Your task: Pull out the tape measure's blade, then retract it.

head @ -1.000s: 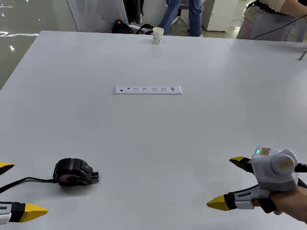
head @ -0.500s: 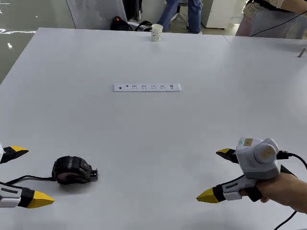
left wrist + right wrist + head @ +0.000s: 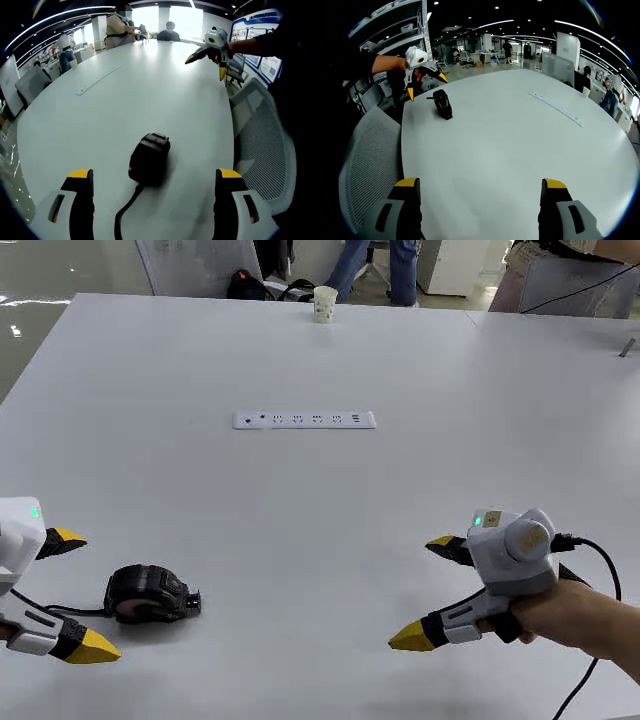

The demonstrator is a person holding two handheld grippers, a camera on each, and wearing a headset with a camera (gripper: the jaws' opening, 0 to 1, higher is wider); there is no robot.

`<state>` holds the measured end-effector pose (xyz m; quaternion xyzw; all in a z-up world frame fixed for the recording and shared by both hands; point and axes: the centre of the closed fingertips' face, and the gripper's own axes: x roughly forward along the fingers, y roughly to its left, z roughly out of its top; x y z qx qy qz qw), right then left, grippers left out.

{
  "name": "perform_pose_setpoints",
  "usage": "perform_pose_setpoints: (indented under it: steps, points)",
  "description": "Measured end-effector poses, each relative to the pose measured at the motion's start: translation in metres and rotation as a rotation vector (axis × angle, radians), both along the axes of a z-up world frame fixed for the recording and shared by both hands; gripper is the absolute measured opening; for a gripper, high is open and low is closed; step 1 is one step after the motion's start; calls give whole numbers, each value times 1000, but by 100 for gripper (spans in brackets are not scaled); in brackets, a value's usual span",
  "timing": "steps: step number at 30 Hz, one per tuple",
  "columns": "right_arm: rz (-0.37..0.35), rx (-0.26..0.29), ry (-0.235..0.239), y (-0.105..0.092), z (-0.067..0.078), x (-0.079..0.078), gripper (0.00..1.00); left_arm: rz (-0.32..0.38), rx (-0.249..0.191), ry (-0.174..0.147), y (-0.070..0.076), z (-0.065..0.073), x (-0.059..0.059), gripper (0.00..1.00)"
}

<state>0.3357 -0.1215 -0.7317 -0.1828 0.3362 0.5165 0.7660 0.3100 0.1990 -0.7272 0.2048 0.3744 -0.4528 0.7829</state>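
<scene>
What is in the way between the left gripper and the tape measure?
Nothing visible. The tape measure lies on bare table just ahead of the open left gripper; its own black strap trails back between the fingers.

Broad white table top (image 3: 300,500): smooth, matt. Black tape measure (image 3: 147,592), lower left: matt plastic casing. Long white power strip (image 3: 304,420), centre: smooth plastic. Small white cup (image 3: 324,303), top: paper.

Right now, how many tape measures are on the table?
1. The tape measure lies on the white table, just ahead of the open left gripper. None seems hidden.
</scene>
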Motion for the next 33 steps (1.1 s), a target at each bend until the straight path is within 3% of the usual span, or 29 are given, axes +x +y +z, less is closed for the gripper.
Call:
perform_pose_setpoints:
  steps: [10,13,17,25,33]
  points:
    - [71,9,-18,28,16,6,99,-85,47,16,-7,3,9,99]
    - [90,6,-24,35,18,8,99,-128,92,9,-6,-1,10,99]
    - [130,9,-40,45,20,9,99,-171,118,-14,-10,-2,13,99]
    - [178,7,-36,66,12,11,99,-226,156,-16,-21,-8,18,95]
    - [200,34,-33,93,6,20,99,-269,210,7,-23,-25,19,90]
